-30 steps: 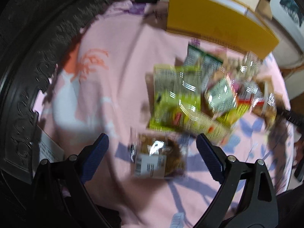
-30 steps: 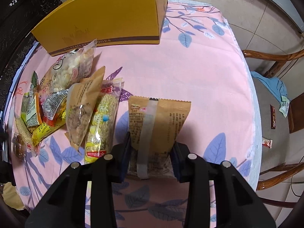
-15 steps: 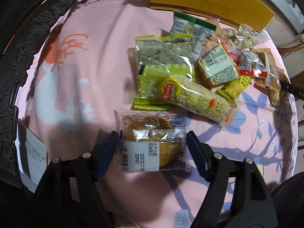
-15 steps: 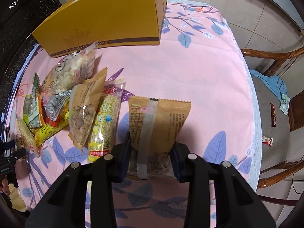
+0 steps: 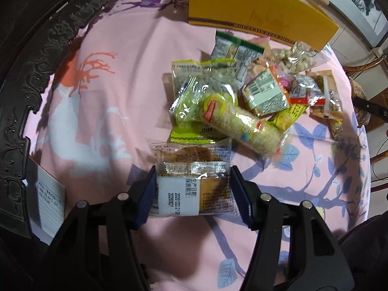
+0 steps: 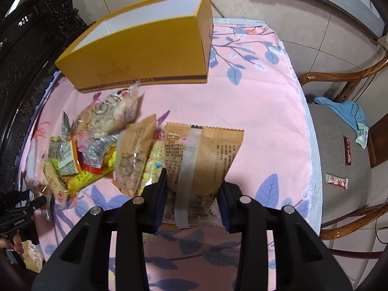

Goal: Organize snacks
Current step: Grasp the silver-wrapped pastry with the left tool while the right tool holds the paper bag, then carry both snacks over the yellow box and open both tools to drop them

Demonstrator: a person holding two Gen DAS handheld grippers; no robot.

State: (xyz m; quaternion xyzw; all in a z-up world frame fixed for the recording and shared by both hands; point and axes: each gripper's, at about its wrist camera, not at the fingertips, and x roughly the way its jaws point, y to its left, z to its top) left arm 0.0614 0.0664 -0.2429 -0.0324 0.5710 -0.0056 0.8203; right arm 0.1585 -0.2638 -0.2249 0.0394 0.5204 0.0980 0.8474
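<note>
Left gripper [image 5: 192, 191]: its jaws have just been closing, and the blue pads now touch both side edges of a clear packet [image 5: 191, 179] with a brown cake and a white date label. The packet lies on the cloth, just in front of the snack pile.
Right gripper [image 6: 192, 202]: clamped on the lower part of a tan paper packet [image 6: 201, 155] with a clear strip down its middle; the packet's top edge reaches forward past the fingers, above the cloth.
Snack pile [image 5: 245, 99]: green, yellow, orange and clear wrappers overlapping, between the two grippers and near the yellow box [image 6: 145, 51].
Left view only: a lined notepad [image 5: 47, 201] at the cloth's left edge, beside dark carved wood [image 5: 26, 72].
Right view only: the box's open top with a white inside; a wooden chair [image 6: 339, 145] beside the table, with a blue cloth and small wrappers on its seat.
Surface: pink tablecloth [image 6: 254, 121] printed with blue leaves.
Room: pale tiled floor.
</note>
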